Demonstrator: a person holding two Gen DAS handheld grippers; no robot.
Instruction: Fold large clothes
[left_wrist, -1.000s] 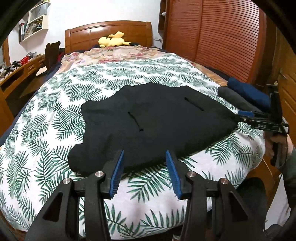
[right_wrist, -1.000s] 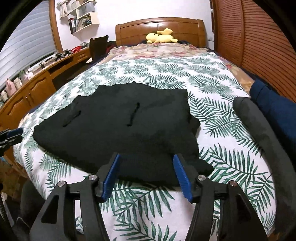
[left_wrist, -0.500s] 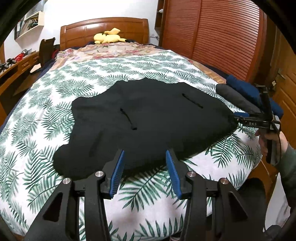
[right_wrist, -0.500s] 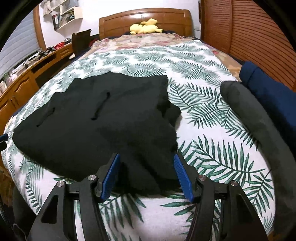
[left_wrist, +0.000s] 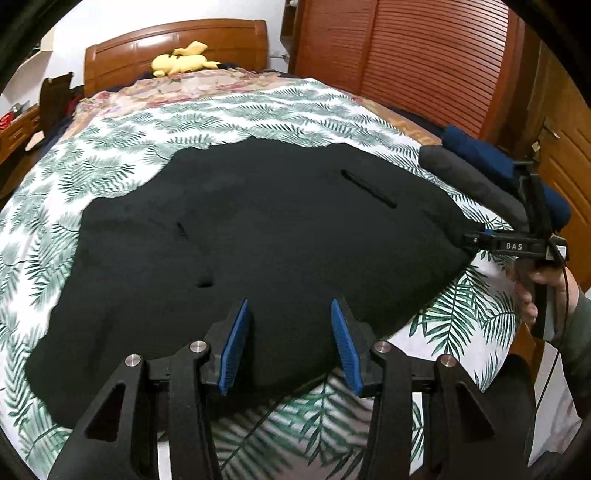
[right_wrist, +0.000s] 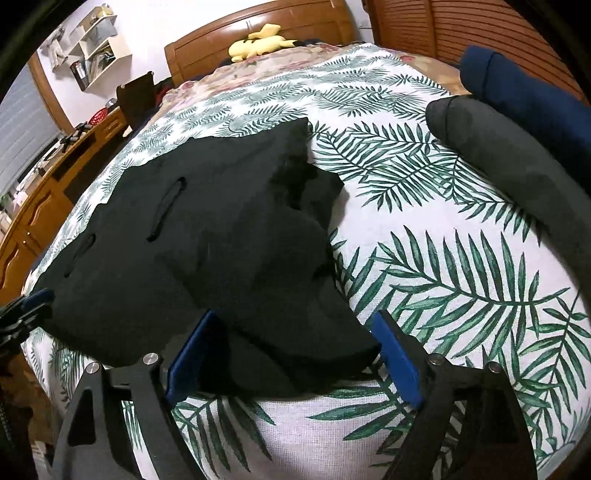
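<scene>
**Black garment flat on the bed, both grippers at its near edge**

So the thing being folded is a big black garment (left_wrist: 258, 236), spread out mostly flat on the leaf-print bedspread (left_wrist: 229, 110). It takes up the near half of the bed, with a couple of dark slits showing on its top surface. On the side nearest the rolled-up stuff it's bunched into a few overlapping folds (right_wrist: 295, 192) rather than lying smooth.

The left gripper (left_wrist: 288, 343) is over the garment's near hem, blue pads parted about halfway. The black cloth runs under and between them, but the pads aren't pressing on it, so it has hold of nothing.

The right gripper (right_wrist: 291, 358) sits at the garment's other near corner. Its jaws have just been opening and now stand wide, with the corner of the cloth lying between the pads and gaps showing on both sides. No grip there either. From the left wrist view you can see that same gripper (left_wrist: 476, 240) side-on, tips right at the garment's edge, with the person's hand (left_wrist: 535, 288) on its handle.

Beyond that corner of the garment, well apart from it, a grey roll (right_wrist: 517, 155) and a dark blue roll (right_wrist: 524, 92) lie side by side along the bed's edge. Way past the garment's far side, a yellow plush toy (left_wrist: 181, 61) lies by the wooden headboard (left_wrist: 177, 40).
</scene>
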